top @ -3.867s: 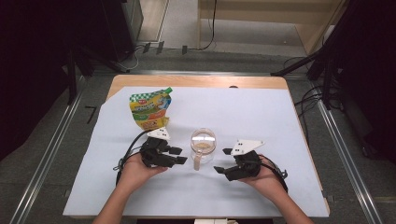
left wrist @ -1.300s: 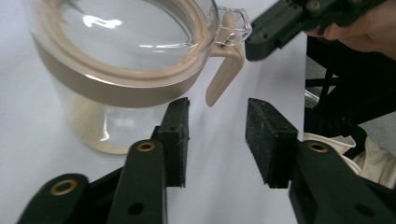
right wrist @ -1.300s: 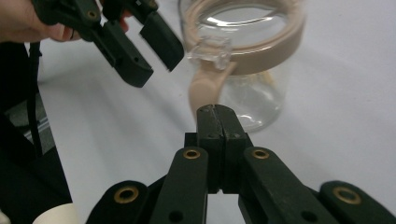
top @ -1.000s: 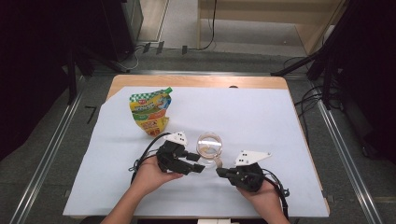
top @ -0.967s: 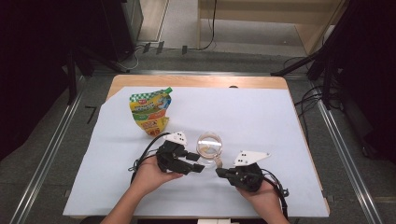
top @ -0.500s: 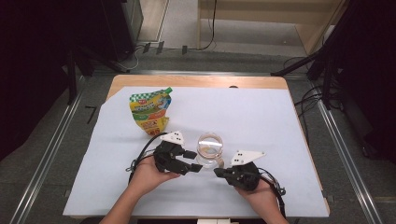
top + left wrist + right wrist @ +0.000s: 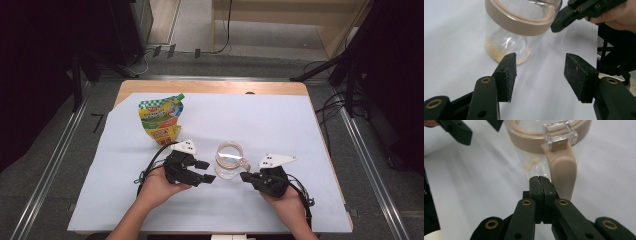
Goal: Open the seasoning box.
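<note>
Left tool: the left tool (image 7: 204, 171) sits left of centre in the high view; its jaws have just been opening and now stand apart with nothing between the pads (image 7: 508, 75).
Right tool: the right tool (image 7: 245, 176) is right of centre, jaws pressed together and empty, their tip just beside the handle (image 7: 564, 173) in the right gripper view; I cannot tell whether it touches.
Jar: the glass jar (image 7: 229, 160) stands upright on the table between the two tools, with a tan rim (image 7: 520, 23), a clear lid catch (image 7: 559, 131) and a thin layer of yellowish crumbs (image 7: 496, 51) at the bottom.
Step in hand: it looks like the approach to the jar, left tool readied for the body, right tool nosing at the handle.
Next move: I judge the left tool must slide forward and likely spread wider before closing on the glass; the right tool needs care not to tip the jar.
Around: a green and yellow pouch (image 7: 161, 117) lies toward the upper left on the pale cloth (image 7: 280, 120), well apart.
In the way: nothing lies between tools and jar; the cables (image 7: 147, 172) trail behind the hands.
</note>
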Available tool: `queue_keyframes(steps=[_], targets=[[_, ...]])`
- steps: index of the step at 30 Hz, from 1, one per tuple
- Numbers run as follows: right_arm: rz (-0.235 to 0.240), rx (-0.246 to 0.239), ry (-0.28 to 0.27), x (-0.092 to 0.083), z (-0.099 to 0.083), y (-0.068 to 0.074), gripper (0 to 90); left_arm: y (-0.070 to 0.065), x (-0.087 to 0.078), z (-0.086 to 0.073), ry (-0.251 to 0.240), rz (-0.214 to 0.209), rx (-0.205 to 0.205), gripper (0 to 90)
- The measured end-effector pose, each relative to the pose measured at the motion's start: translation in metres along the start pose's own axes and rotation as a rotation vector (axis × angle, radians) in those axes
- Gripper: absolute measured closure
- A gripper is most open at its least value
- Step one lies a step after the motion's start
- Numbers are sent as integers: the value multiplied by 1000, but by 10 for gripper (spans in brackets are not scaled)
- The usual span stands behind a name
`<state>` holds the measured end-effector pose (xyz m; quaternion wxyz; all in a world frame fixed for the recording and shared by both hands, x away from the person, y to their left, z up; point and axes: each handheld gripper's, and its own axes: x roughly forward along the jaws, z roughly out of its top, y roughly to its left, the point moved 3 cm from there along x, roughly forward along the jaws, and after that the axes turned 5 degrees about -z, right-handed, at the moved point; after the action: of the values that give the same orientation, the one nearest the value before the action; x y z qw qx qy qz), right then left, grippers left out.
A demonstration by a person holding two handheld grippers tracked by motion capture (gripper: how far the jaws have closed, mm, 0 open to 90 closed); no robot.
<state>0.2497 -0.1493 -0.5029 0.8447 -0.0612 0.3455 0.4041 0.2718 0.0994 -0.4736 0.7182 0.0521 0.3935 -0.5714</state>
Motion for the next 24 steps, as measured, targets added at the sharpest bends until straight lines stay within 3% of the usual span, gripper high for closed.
queue_keyframes(steps=[7,14,18,24], targets=[[-42,21,-19,-1,0,-14,900,1,1,0,3,1,-2,437],[-115,40,-65,2,1,-28,900,2,2,-1,7,-1,-6,437],[-160,21,-93,5,3,-34,900,6,5,0,7,-43,-32,430],[-185,44,-103,13,5,-46,900,11,9,0,9,-18,-31,425]])
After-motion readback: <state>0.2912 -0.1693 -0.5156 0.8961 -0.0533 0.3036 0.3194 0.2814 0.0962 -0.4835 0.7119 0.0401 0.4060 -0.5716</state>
